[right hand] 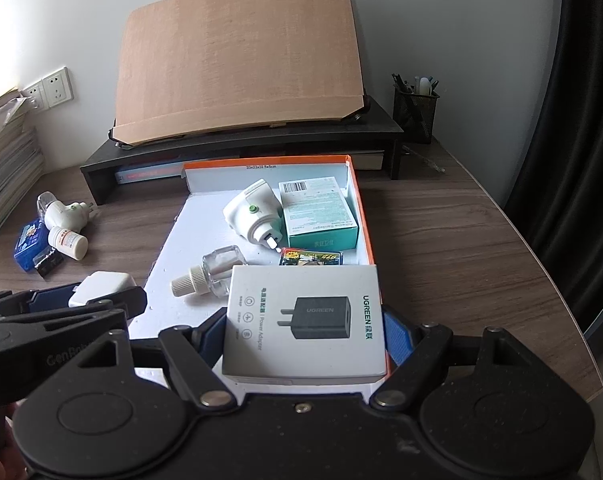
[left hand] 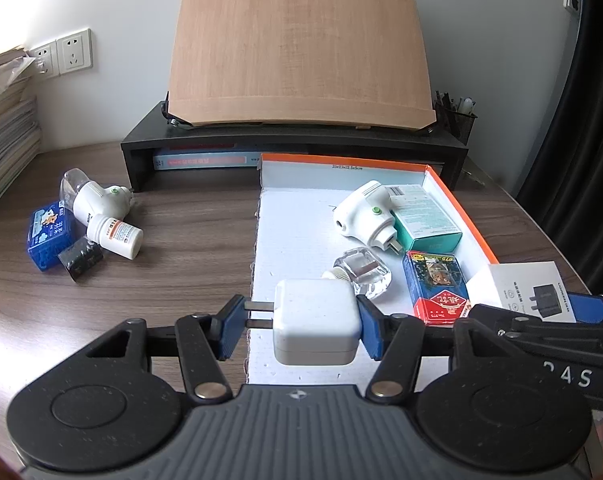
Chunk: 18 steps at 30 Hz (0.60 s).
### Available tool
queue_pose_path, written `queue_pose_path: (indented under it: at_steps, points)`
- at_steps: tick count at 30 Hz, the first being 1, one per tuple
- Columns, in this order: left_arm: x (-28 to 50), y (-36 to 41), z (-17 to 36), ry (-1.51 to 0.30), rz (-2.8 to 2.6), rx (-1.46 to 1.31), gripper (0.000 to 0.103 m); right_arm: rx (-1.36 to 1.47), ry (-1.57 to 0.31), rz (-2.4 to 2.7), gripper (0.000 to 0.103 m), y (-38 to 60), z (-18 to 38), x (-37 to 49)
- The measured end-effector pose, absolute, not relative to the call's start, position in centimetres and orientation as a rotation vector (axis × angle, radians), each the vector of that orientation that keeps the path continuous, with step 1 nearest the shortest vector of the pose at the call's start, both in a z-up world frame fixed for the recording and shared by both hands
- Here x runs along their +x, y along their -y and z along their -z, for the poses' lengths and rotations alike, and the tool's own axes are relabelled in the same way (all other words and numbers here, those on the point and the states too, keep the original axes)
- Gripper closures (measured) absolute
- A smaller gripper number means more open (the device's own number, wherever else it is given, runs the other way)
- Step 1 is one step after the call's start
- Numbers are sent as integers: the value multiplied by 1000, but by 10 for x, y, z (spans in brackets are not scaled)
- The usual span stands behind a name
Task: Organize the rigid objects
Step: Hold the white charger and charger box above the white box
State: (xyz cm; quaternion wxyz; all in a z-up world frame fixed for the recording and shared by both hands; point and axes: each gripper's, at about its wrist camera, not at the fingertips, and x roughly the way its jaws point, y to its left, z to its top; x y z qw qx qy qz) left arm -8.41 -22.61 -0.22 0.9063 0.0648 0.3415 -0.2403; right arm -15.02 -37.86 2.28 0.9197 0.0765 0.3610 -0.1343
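Lying sideways, white charger points prongs left.

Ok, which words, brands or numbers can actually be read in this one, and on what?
"UGREEN", "Power Adapter": white adapter box in the right gripper.
"33x23x12.5x5cm": orange tray's back wall.
"975": card pack.
"GenRob...", cut off: left gripper, which holds the white charger.
Pill bottle, teal box, blue box: print too small.

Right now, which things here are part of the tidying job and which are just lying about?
Job:
white charger, in left gripper
adapter box, in right gripper
orange tray
pill bottle

Lying about:
wooden board
pen holder
paper stack
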Motion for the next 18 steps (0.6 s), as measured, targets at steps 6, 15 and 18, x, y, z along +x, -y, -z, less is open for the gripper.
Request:
queue_pose_path:
  at_steps: [6, 15, 18]
  points:
    - [-83, 226, 3, -709, 494, 135, 44, 157, -749, 271, 11, 379, -21, -149]
    - [-82, 224, 5, -712, 494, 132, 44, 159, -760, 266, 11, 379, -19, -147]
    - [-82, 224, 5, -714, 495, 131, 44, 160, -764, 266, 11, 379, -18, -148]
